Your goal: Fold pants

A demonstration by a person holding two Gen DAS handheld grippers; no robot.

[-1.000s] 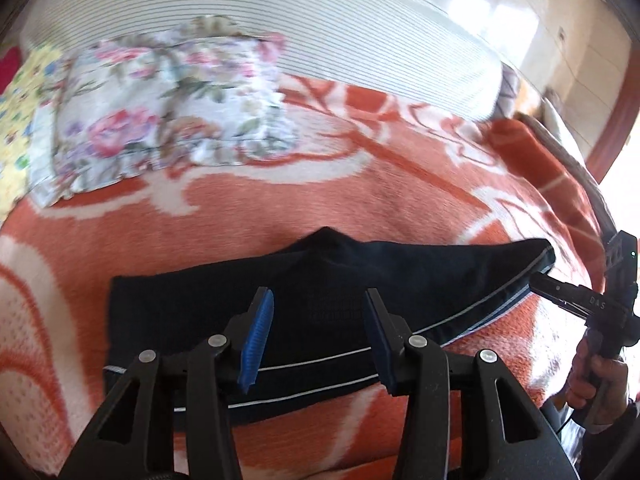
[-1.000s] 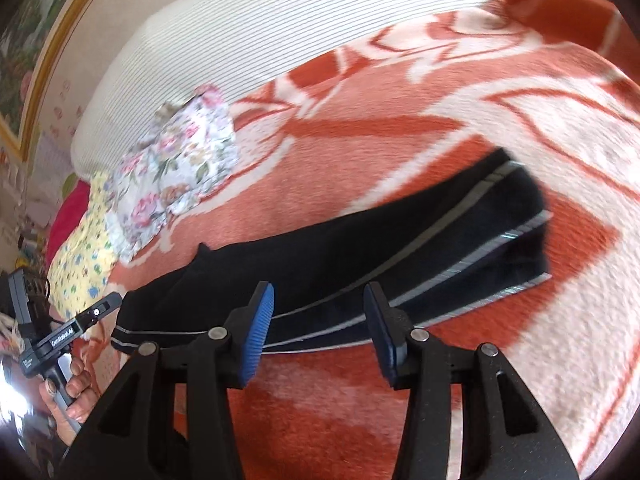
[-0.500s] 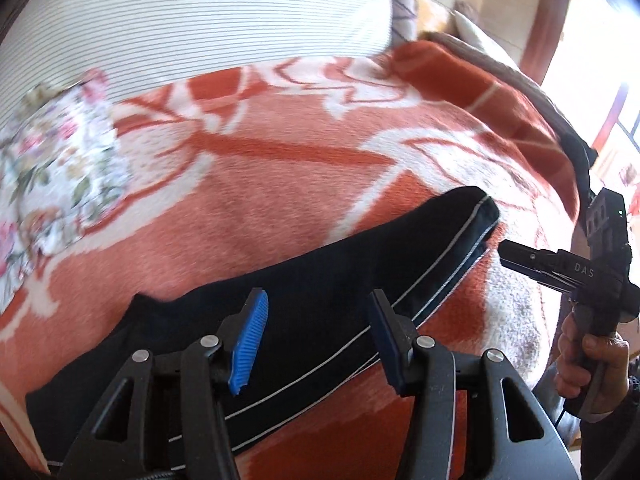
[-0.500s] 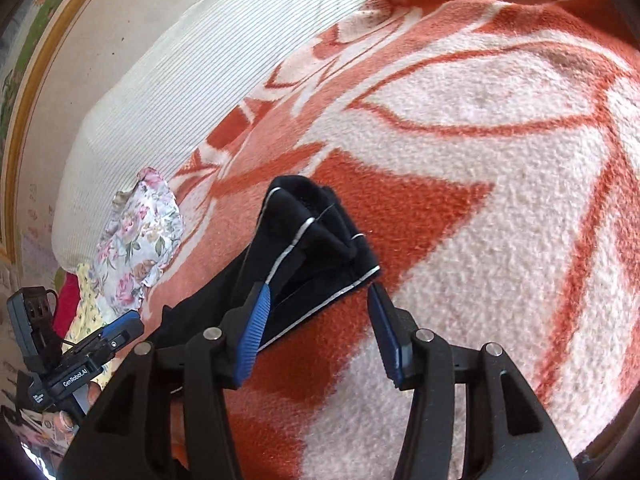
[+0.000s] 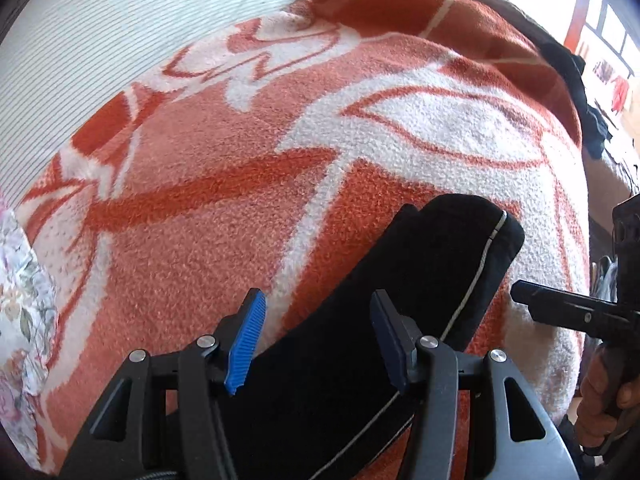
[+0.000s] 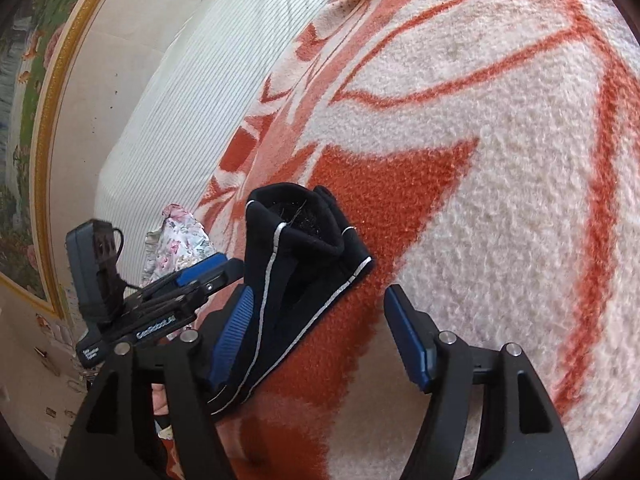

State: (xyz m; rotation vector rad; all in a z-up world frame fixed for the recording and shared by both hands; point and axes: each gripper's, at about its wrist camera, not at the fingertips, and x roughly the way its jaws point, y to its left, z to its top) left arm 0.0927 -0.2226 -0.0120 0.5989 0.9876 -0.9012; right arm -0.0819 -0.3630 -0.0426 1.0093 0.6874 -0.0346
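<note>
Black pants (image 5: pixel 400 320) lie as one long strip on the orange blanket (image 5: pixel 240 184), cuffs near both wide-open, empty hand-held grippers, left (image 5: pixel 318 344) and right (image 6: pixel 320 340), so lengthwise fold looks done, crosswise folds left.

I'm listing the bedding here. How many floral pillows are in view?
1. The floral pillow lies at the far left edge of the left wrist view, on the orange blanket. The right wrist view shows the same one. Others may be out of frame.
</note>
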